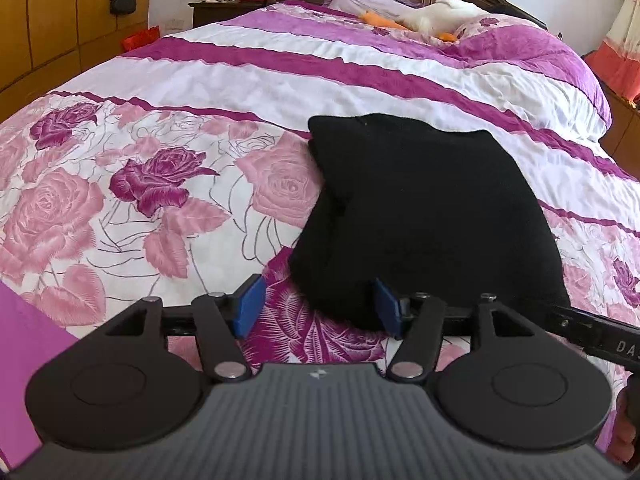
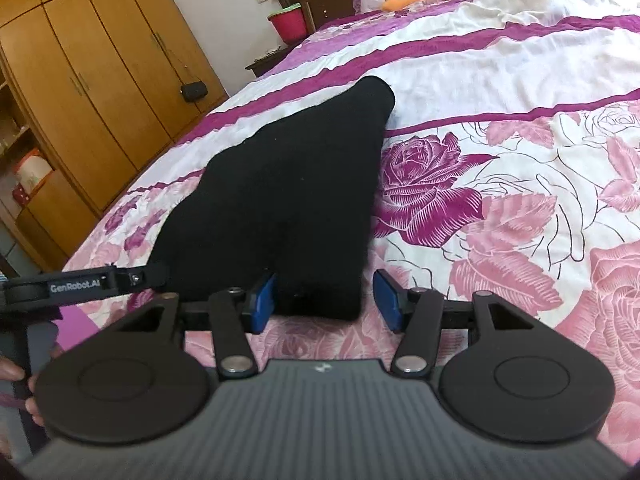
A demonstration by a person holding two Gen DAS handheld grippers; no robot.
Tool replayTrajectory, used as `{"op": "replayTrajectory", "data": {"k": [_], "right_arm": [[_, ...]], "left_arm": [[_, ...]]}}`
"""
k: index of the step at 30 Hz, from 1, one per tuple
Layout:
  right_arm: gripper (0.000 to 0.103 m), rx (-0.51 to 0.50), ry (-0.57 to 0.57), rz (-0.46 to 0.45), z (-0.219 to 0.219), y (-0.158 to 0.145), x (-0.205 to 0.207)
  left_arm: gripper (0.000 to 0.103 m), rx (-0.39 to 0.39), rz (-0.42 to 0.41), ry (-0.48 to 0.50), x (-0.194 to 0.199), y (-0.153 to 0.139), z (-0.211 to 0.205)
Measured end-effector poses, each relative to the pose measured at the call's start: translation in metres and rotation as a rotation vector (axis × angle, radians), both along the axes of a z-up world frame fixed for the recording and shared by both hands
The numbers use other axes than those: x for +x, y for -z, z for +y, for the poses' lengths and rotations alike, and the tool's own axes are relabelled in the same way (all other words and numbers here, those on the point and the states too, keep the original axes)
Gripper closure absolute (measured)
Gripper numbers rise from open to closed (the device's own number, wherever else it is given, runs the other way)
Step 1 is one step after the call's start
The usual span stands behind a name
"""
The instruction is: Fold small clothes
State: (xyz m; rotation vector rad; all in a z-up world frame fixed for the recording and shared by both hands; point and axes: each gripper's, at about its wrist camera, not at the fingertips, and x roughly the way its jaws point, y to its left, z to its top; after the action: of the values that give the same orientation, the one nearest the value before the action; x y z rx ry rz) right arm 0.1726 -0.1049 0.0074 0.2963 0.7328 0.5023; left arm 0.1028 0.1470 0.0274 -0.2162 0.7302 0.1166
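A small black garment (image 1: 420,216) lies folded on the floral bedspread (image 1: 140,184). My left gripper (image 1: 318,308) is open, its blue pads (image 1: 250,304) standing around the garment's near left corner. In the right wrist view the same garment (image 2: 288,192) stretches away from me. My right gripper (image 2: 326,300) is open, its blue pads (image 2: 262,300) either side of the garment's near right corner. The left gripper's body (image 2: 80,284) shows at the left of the right wrist view, and the right gripper's body (image 1: 596,332) shows at the right of the left wrist view.
The bed carries a purple and white striped quilt (image 1: 360,64) with pillows and a white plush toy (image 1: 436,14) at the head. A wooden wardrobe (image 2: 92,80) stands left of the bed. A red bucket (image 2: 288,24) sits on a nightstand.
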Motion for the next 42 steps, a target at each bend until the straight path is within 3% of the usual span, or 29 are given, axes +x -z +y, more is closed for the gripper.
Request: {"op": "replayTrajectory", "data": {"k": [4,7,13,19,42], "right_arm": [[0.045,0.049,0.033,-0.022,-0.010,-0.016,-0.005],[0.030,0.065,0.058,-0.062,-0.016,-0.026,-0.005],[0.030,0.083,0.098,-0.043,-0.023,-0.023,0.016],[0.030,0.132,0.108,-0.013,-0.023,-0.008,0.034],[0.028,0.171,-0.011,-0.007,-0.001,0.021,0.062]], "left_arm": [[0.036,-0.036,-0.027,-0.010,-0.004,-0.012,0.008],[0.029,-0.084,-0.061,-0.013,-0.004,-0.021,0.013],[0.023,-0.161,-0.068,0.009,0.018,-0.022,0.012],[0.023,-0.191,-0.009,0.019,0.048,-0.003,0.009],[0.015,-0.217,-0.020,0.051,0.073,0.017,0.016]]}}
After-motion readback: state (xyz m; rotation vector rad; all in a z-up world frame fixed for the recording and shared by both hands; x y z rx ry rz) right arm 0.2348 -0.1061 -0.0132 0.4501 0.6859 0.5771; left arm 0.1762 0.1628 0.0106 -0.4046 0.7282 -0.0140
